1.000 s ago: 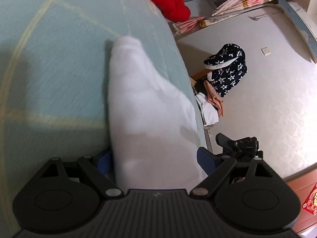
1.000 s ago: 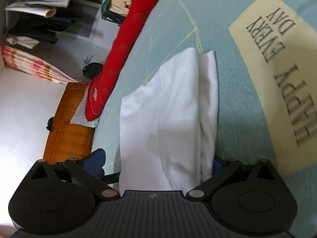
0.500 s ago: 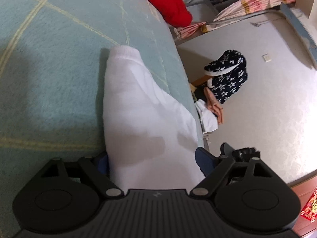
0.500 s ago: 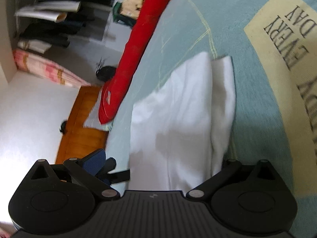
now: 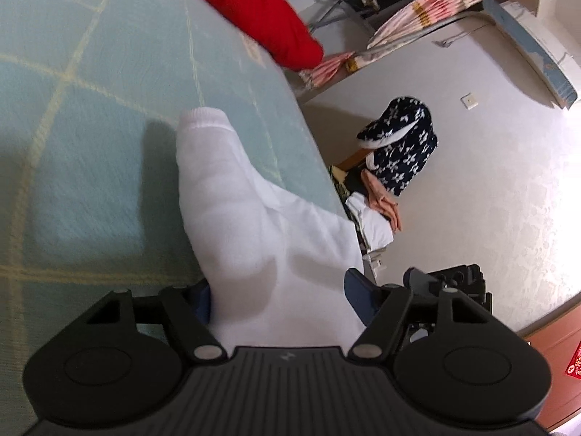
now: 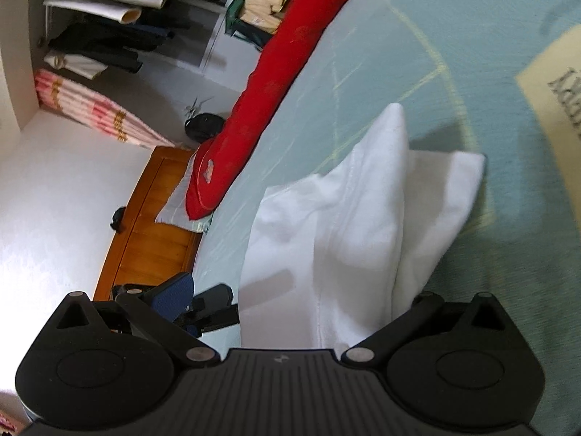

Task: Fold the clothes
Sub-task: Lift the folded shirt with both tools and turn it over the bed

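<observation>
White garment (image 5: pixel 254 239), soft knit, bunched between both grippers above teal quilted bed (image 5: pixel 90 127).
Left gripper (image 5: pixel 277 301) angled down, jaws just closing around cloth; right gripper (image 6: pixel 290 312) grip unclear.

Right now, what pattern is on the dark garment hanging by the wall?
The dark garment is navy with white star-like flowers; it shows only in the left wrist view.

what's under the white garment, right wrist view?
Teal blanket shows all around the white garment, whose raised far end shades it. Whatever lies directly beneath the cloth is covered, as is the right-hand finger.
</observation>
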Demonstrator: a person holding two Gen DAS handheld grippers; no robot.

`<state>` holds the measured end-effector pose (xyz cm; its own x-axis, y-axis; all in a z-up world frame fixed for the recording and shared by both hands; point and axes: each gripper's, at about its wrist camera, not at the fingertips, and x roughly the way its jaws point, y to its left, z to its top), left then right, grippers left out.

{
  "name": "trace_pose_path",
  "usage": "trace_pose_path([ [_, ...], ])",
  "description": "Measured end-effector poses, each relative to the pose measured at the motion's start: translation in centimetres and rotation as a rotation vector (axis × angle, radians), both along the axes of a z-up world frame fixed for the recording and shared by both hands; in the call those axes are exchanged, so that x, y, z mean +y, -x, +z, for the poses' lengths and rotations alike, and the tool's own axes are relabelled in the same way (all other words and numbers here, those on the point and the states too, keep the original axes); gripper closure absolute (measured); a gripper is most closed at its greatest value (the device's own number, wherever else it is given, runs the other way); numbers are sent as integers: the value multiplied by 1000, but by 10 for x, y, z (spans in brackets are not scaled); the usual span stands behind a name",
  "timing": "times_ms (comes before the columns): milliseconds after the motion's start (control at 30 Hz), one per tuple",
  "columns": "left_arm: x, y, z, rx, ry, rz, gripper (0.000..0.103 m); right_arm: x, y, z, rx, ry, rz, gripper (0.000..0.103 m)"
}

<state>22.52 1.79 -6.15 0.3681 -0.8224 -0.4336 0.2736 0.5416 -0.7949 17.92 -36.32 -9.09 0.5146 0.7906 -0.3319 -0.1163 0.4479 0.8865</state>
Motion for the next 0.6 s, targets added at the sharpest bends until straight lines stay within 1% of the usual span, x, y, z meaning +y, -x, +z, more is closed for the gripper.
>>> trace_pose_path([
  [133,23,5,15,-33,-3,24,33,22,-4,14,-23,2,35,0],
  [300,61,9,29,-56,-17,63,33,61,-15,30,-40,33,93,0],
  [600,140,22,47,-79,-78,156,33,156,-36,49,-72,79,222,0],
])
